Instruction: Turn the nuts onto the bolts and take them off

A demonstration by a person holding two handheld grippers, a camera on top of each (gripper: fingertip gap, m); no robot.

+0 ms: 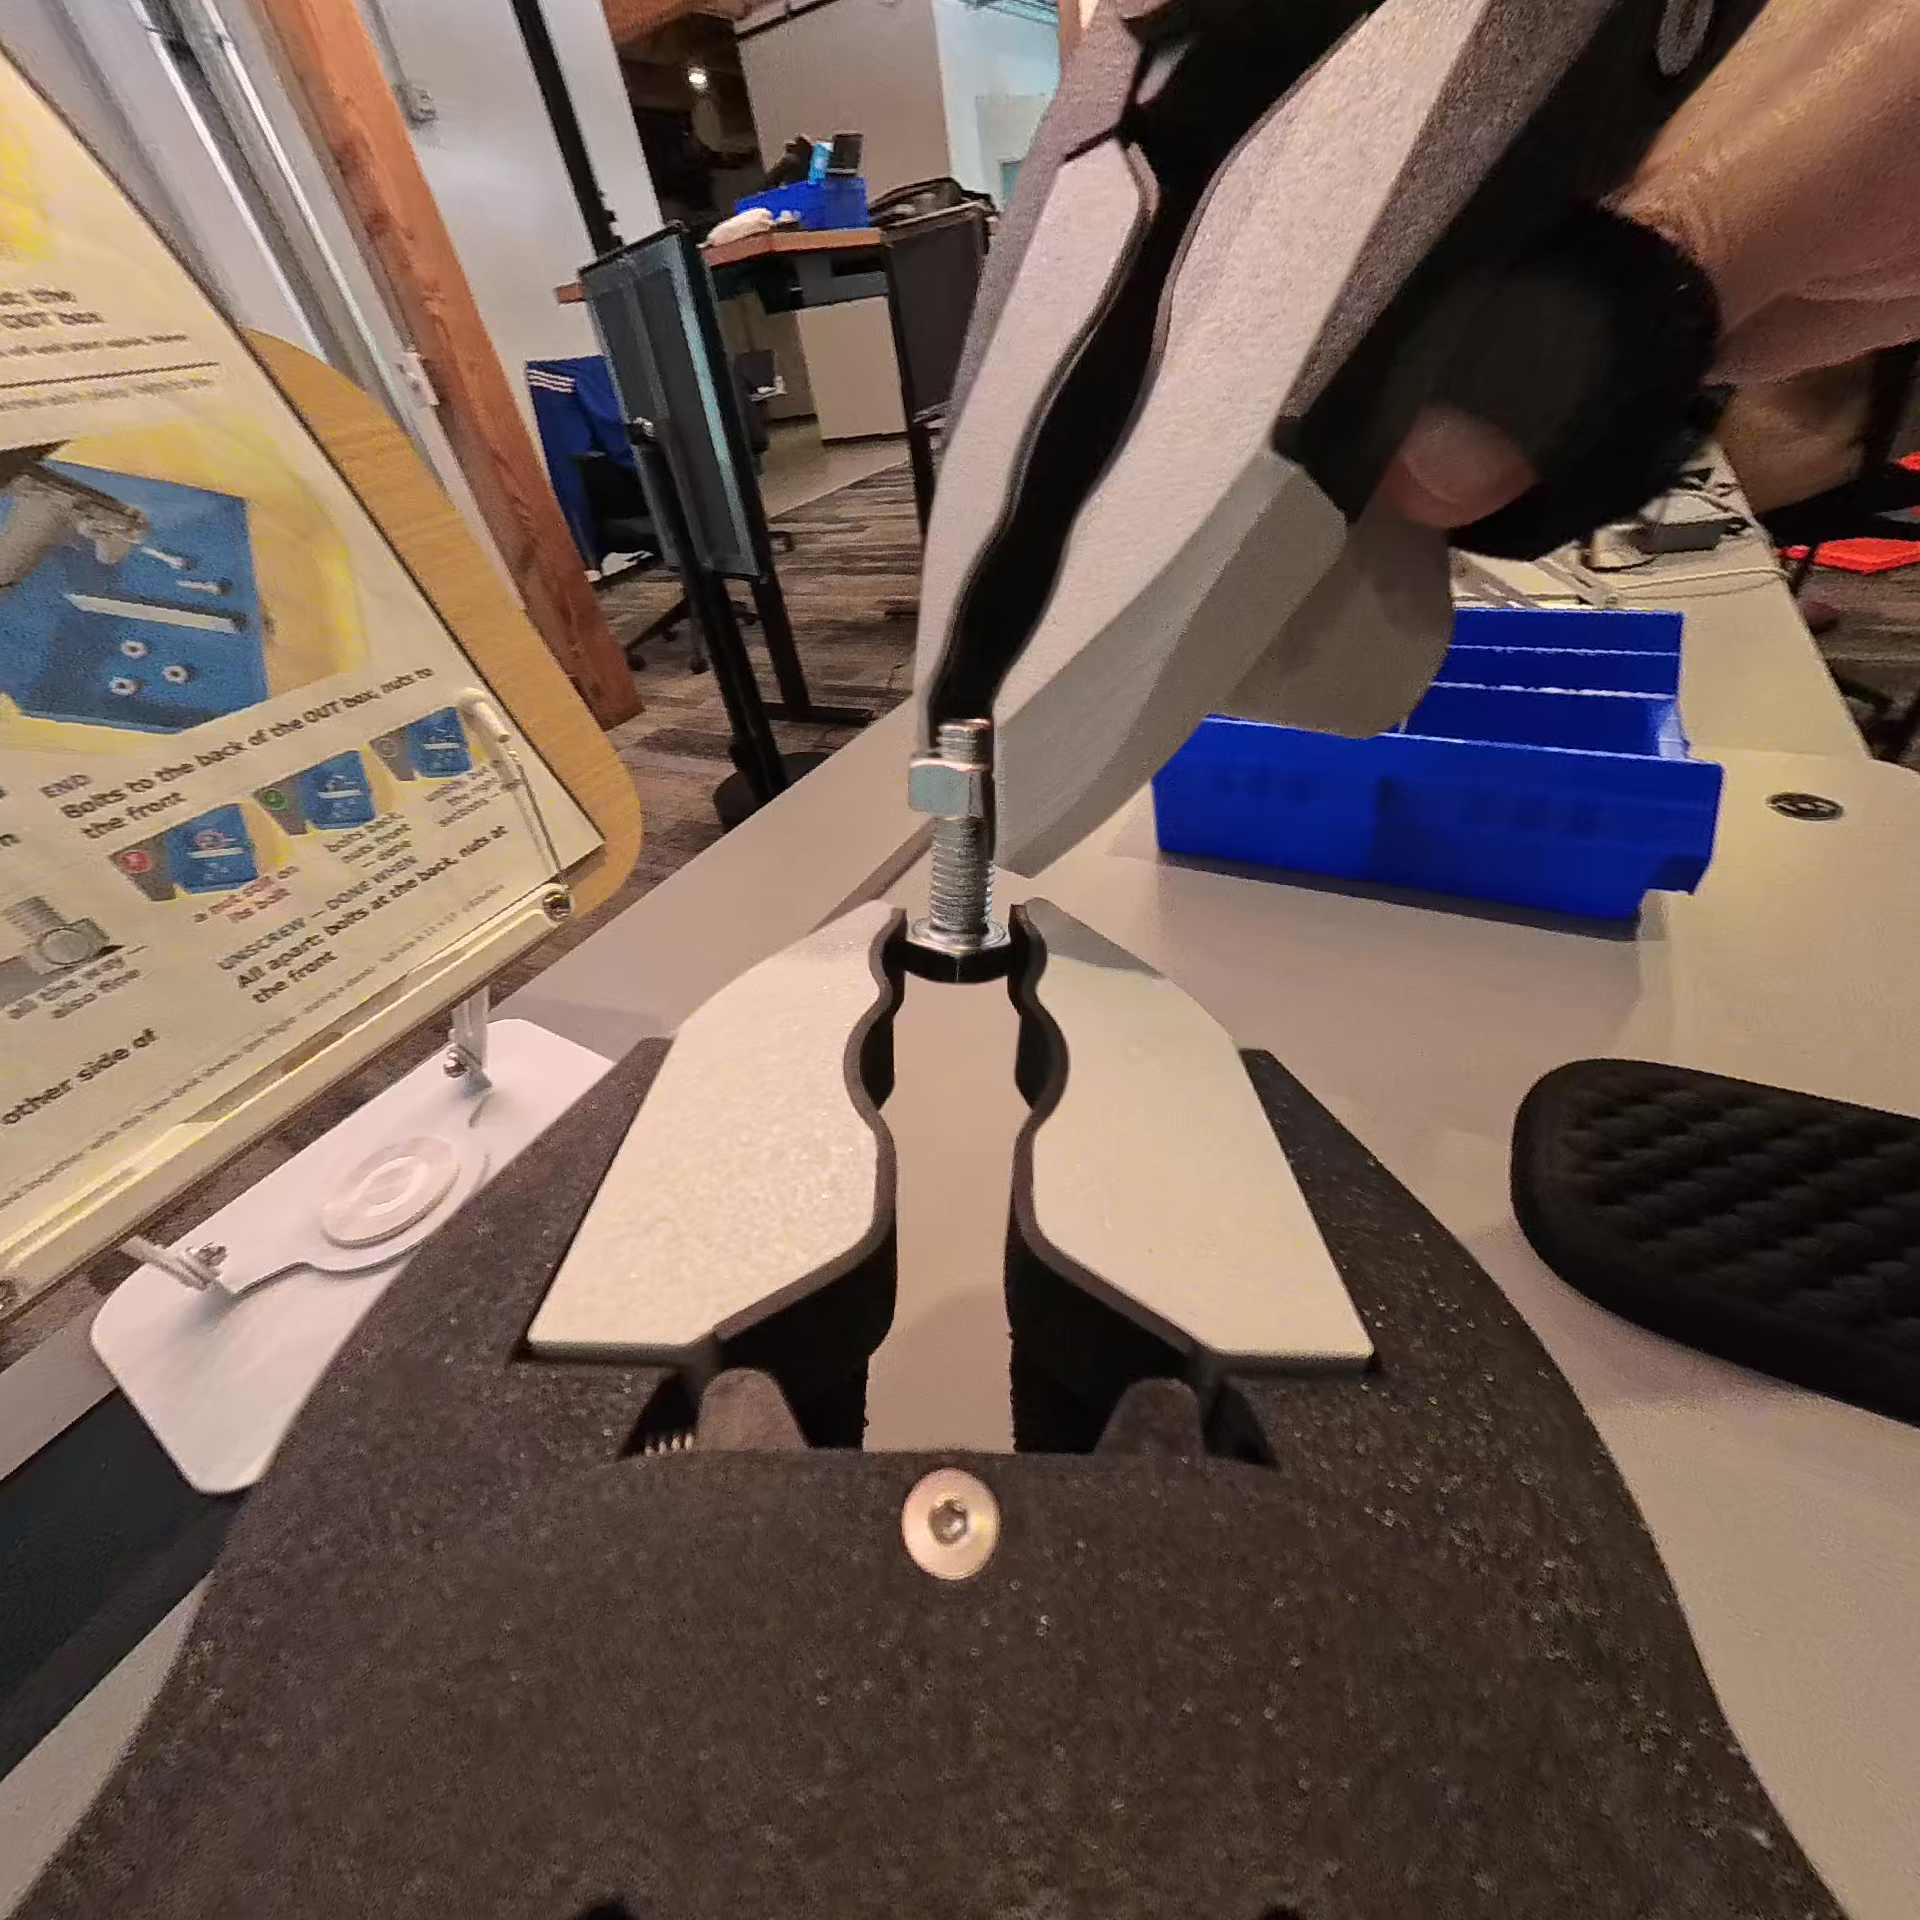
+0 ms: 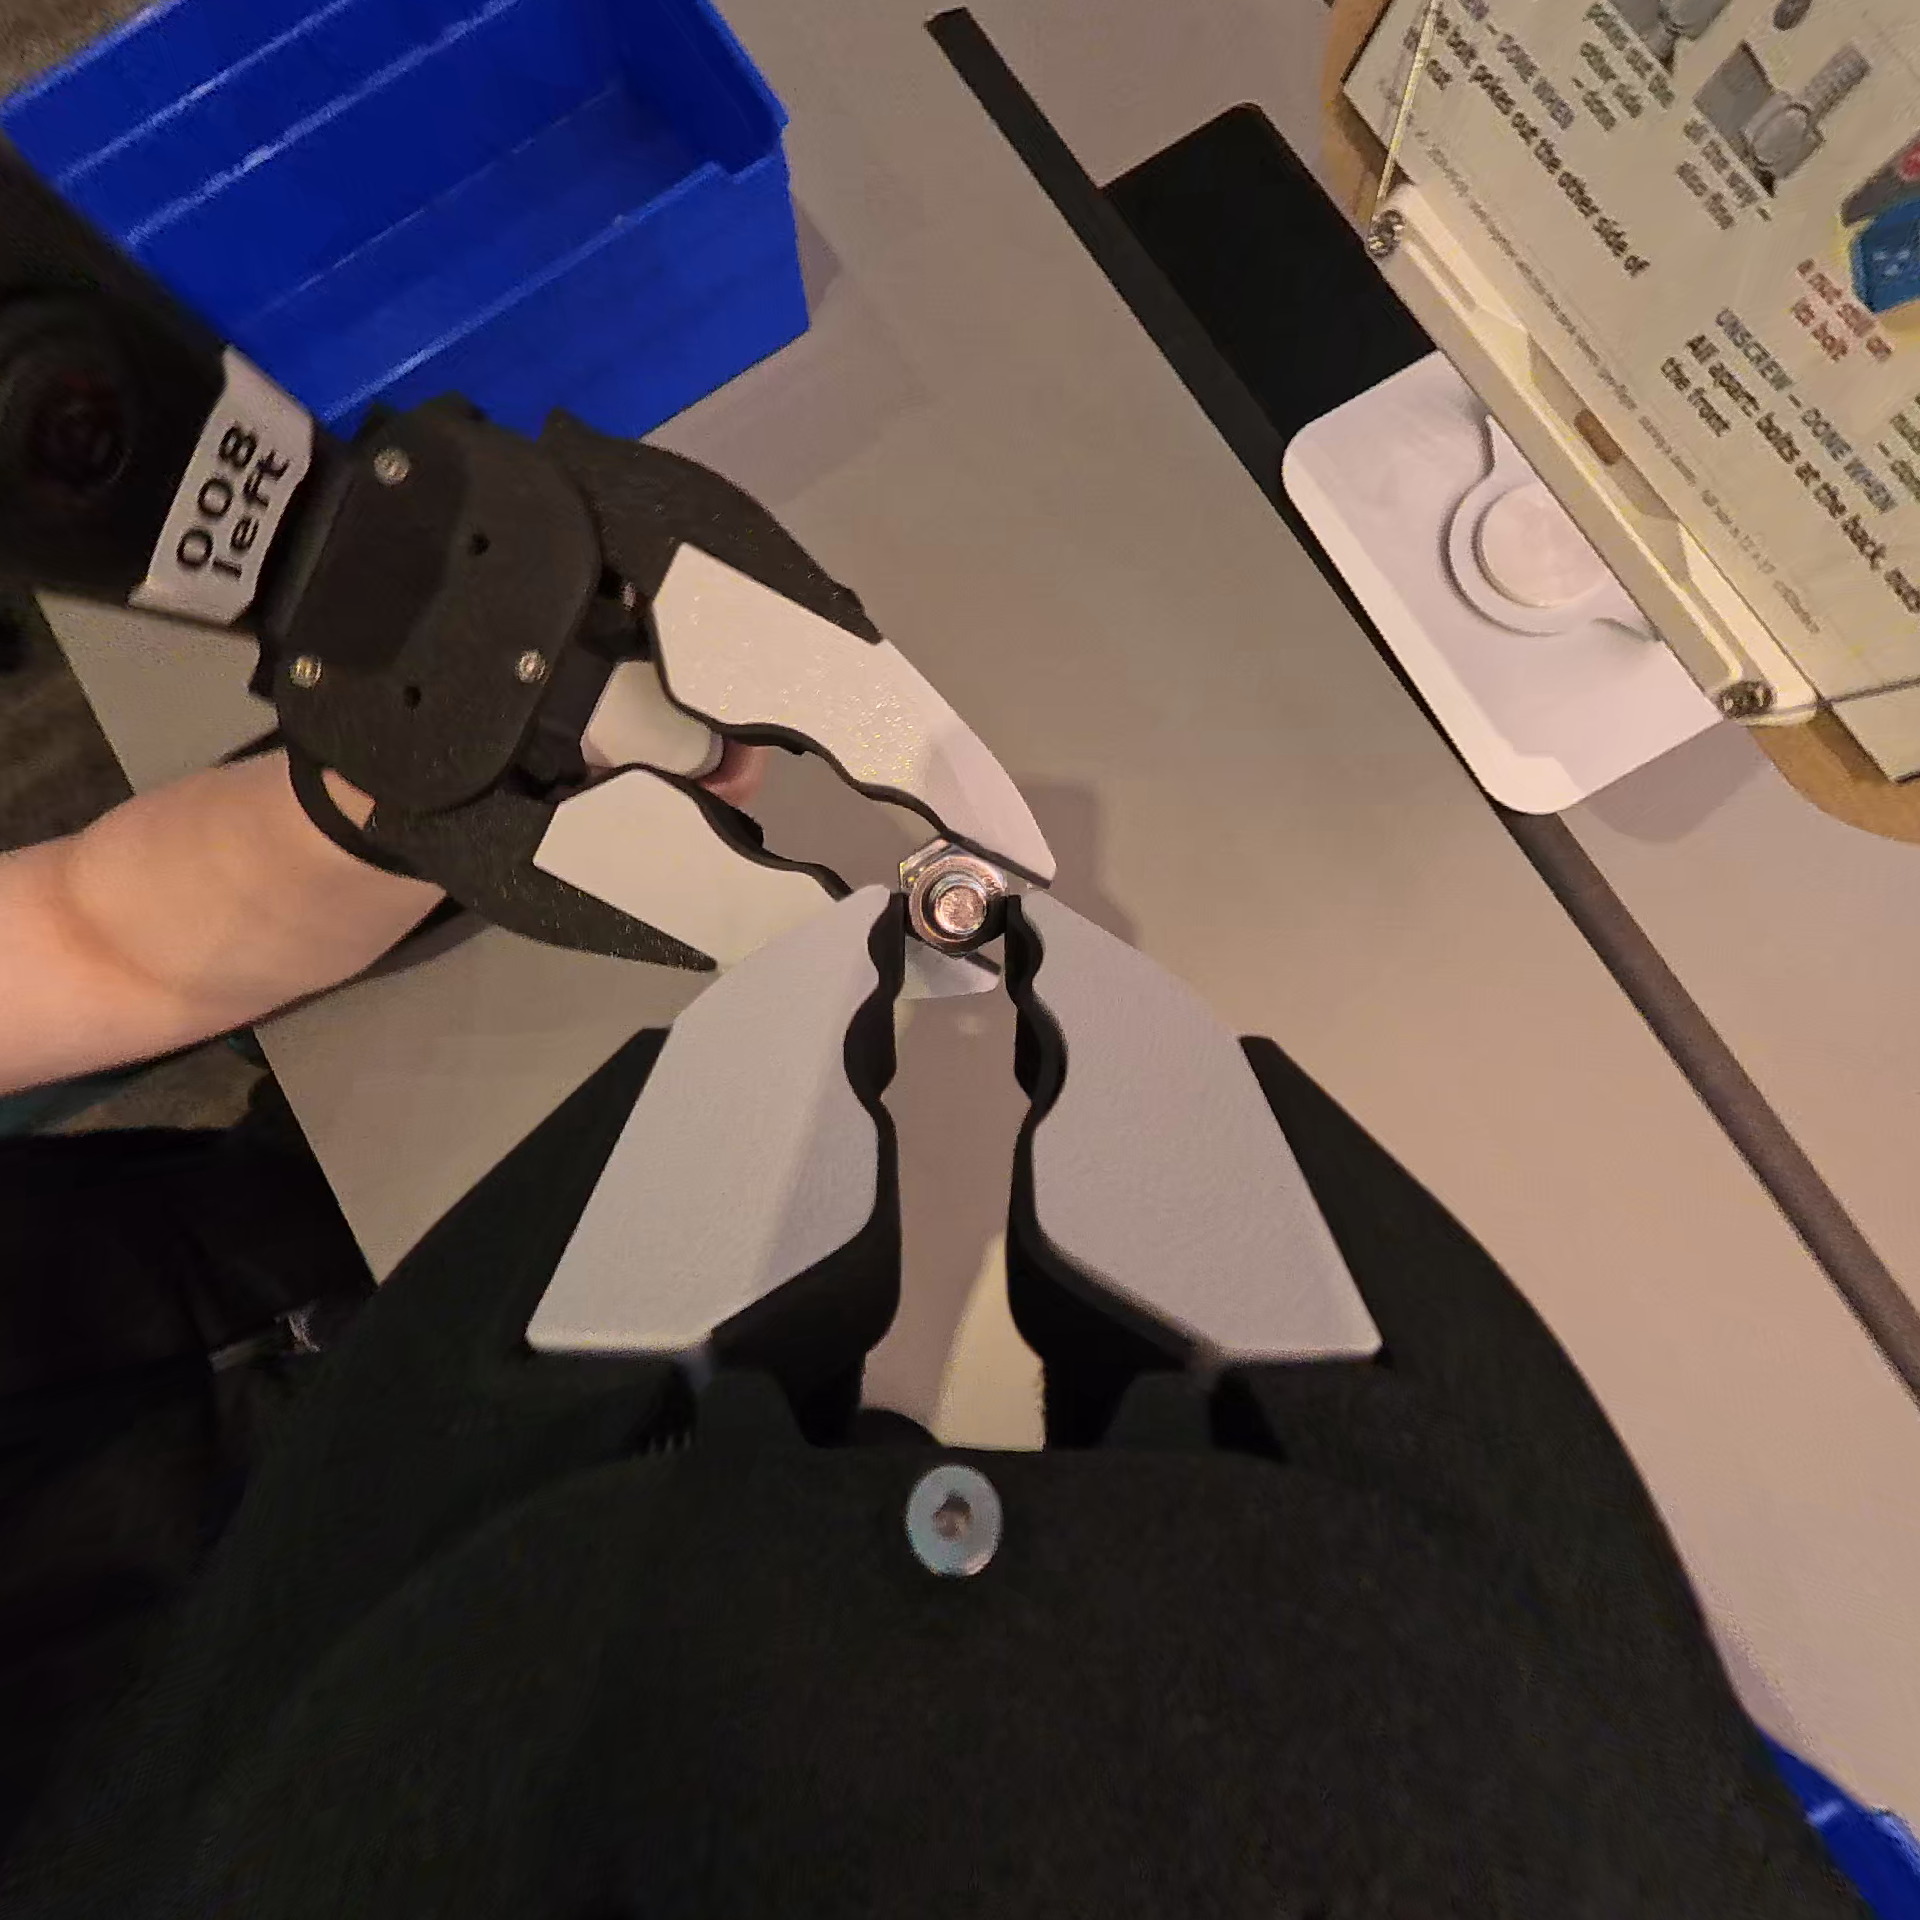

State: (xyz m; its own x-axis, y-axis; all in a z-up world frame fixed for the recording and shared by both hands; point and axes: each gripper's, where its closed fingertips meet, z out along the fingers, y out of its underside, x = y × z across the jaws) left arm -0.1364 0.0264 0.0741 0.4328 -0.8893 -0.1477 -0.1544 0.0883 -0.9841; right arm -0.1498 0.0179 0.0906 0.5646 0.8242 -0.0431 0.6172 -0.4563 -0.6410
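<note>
surface (image 1: 1351, 1039): pale grey, flat and matte, with a dark edge strip along one side in the right wrist view
blue bin (image 1: 1455, 769): open-topped plastic, ribbed inside, resting on the surface toward its far part
white base plate (image 1: 301, 1247): thin, with rounded corners, lying flat at the surface's edge and carrying the tilted instruction board (image 1: 208, 727)
black textured pad (image 1: 1725, 1216): dimpled, oval-ended, lying on the surface at the right

Your left gripper's (image 1: 956, 940) tips hide the bolt's (image 1: 961, 883) head. The instruction card (image 1: 260, 727) is cut off at the left edge, and the blue bin's (image 1: 1455, 821) contents cannot be seen.
</note>
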